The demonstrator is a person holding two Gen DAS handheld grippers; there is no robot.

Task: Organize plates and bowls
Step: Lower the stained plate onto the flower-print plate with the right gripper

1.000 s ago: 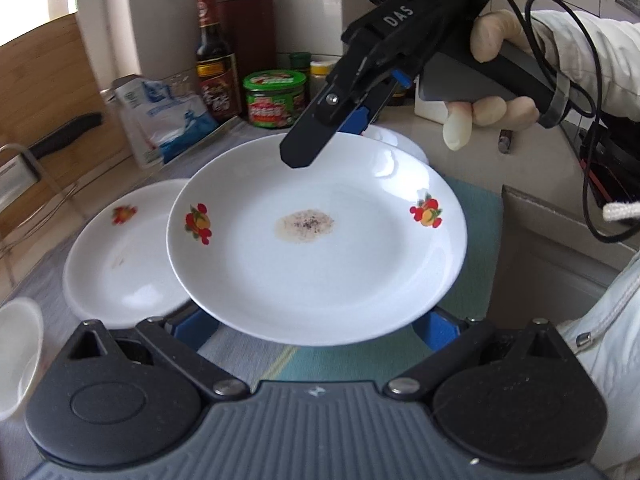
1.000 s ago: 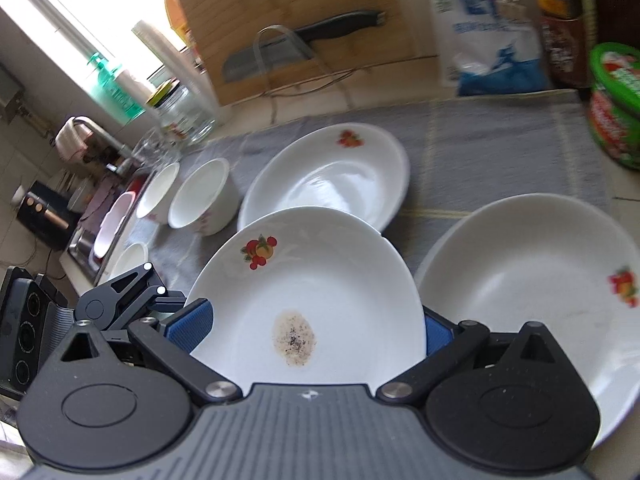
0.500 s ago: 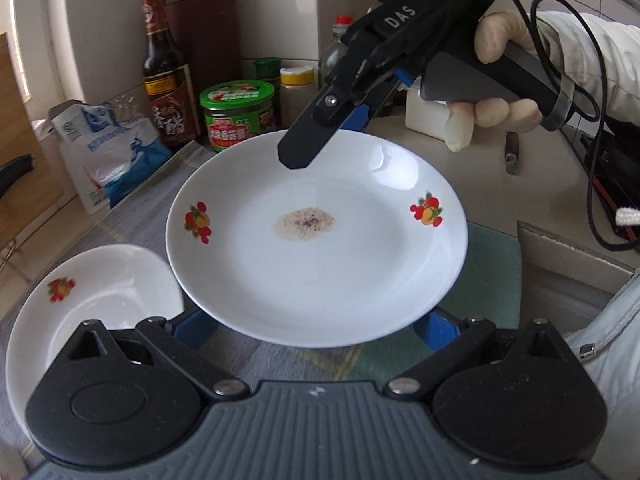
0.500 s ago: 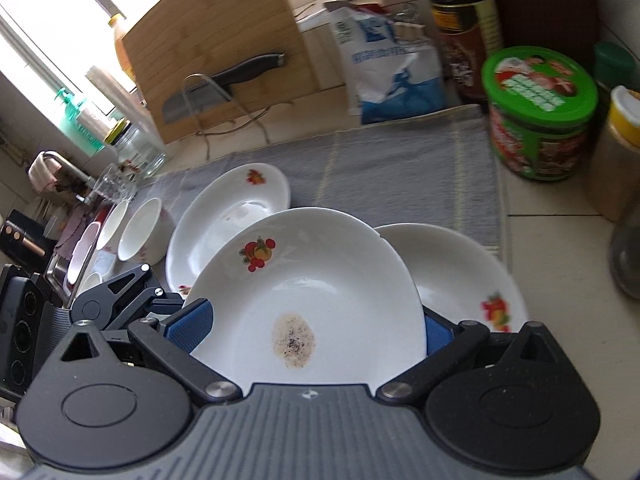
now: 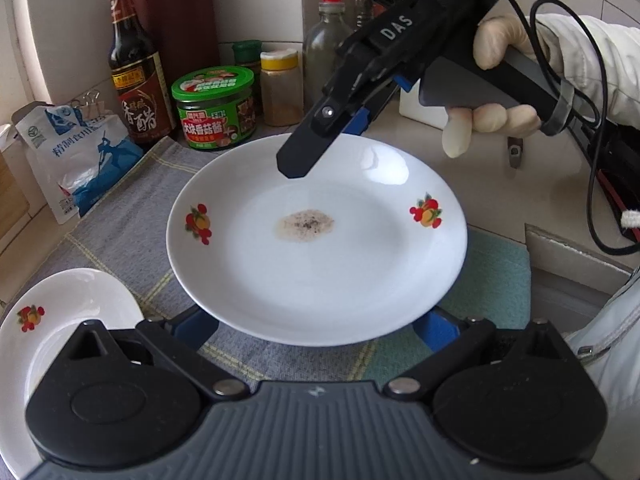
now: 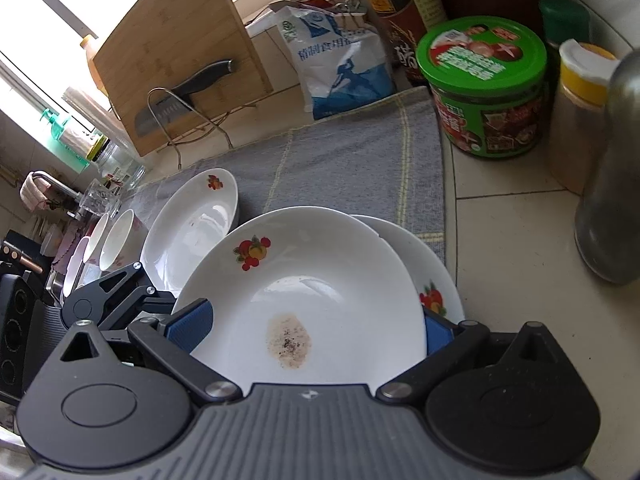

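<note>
A white plate with fruit prints and a brown smear (image 5: 320, 264) hangs above the grey cloth (image 5: 132, 216), carried between both grippers. My left gripper (image 5: 316, 322) is open, and the plate's near rim rests on its two blue pads. My right gripper (image 6: 312, 320), held by a gloved hand, is clamped across the far rim, one finger (image 5: 304, 152) over it and one under. Beneath the same plate (image 6: 304, 292), a second plate (image 6: 424, 276) lies on the cloth, and a third one (image 6: 192, 216) lies further left.
A green-lidded jar (image 6: 484, 80), spice jars, a dark sauce bottle (image 5: 136, 76) and a glass bottle (image 6: 612, 176) crowd the back corner. A salt bag (image 6: 340, 64), a cutting board (image 6: 176, 52) with a knife, and white bowls (image 6: 116, 240) by the sink stand around the cloth.
Both grippers have carried the plate together toward the jar corner. The plates on the cloth have slid left in the left view, and the jars loom closer.
</note>
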